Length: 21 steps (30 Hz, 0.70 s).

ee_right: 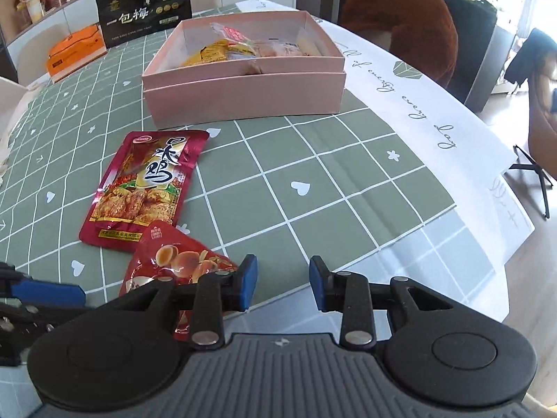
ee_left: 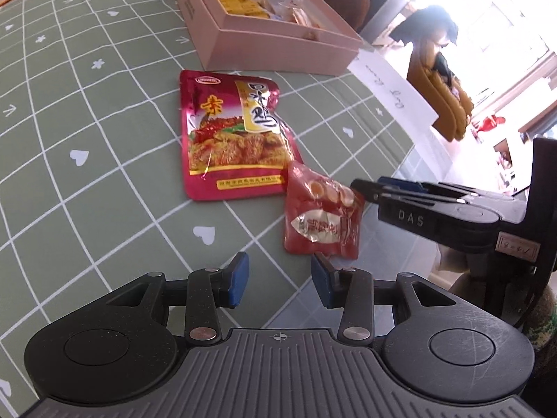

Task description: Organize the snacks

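The bench (ee_right: 313, 160) wears a sage-green cloth ruled with a white grid and dotted with small white hearts, flowers and arrows; a white border strip with grey script runs along its edge. The open box (ee_right: 243, 94) is pale pink, with yellow and orange wrappers inside. The larger snack pouch (ee_left: 229, 136) is deep red with a yellow panel, dark lettering and an orange-brown food picture. The smaller snack packet (ee_left: 322, 216) is bright red, printed with tan rounds and a clear window. Each gripper is black with blue fingers (ee_right: 249, 282). Near the far edge stand a black bag (ee_right: 144, 3) with white characters and an orange box (ee_right: 75, 52).
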Motion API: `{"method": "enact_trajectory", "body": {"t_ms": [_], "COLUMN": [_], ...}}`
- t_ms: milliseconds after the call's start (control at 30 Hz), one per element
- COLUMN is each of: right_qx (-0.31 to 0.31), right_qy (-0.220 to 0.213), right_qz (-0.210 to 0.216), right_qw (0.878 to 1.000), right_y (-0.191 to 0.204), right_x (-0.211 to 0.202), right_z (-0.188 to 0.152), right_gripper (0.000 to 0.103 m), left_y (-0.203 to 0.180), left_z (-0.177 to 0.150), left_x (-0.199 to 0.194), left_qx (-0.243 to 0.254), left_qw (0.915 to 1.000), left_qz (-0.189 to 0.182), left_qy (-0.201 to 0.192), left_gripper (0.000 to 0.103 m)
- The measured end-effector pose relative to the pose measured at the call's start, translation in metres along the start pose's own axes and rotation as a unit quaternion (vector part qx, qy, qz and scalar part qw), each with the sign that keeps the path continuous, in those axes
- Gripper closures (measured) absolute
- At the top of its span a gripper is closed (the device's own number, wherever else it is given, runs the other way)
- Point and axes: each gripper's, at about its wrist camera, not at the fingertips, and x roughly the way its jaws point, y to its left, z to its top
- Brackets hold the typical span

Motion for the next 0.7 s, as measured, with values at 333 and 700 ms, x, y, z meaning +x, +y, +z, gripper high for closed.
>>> {"method": "enact_trajectory", "body": {"t_ms": [333,700], "right_qx": [0.008,-0.011], "right_qy": [0.001,0.006], "right_qz": [0.005,0.059], "right_qw": [1.000,0.998], "right_y": [0.000,0.033], "right_x": [-0.004,-0.015], "right_z": [-0.002,-0.014], "right_gripper": [0.070,0.070], "left_y": [-0.015,0.017], "left_z": [-0.010,0.001], "left_x": [0.010,-0.004], "left_qx": [0.000,-0.058], "left_qw": [0.9981,0.9982], "left_qz": [-0.049,-0.006], "left_qy": [0.037,-0.011], "left_gripper": [0.068,0.068]}}
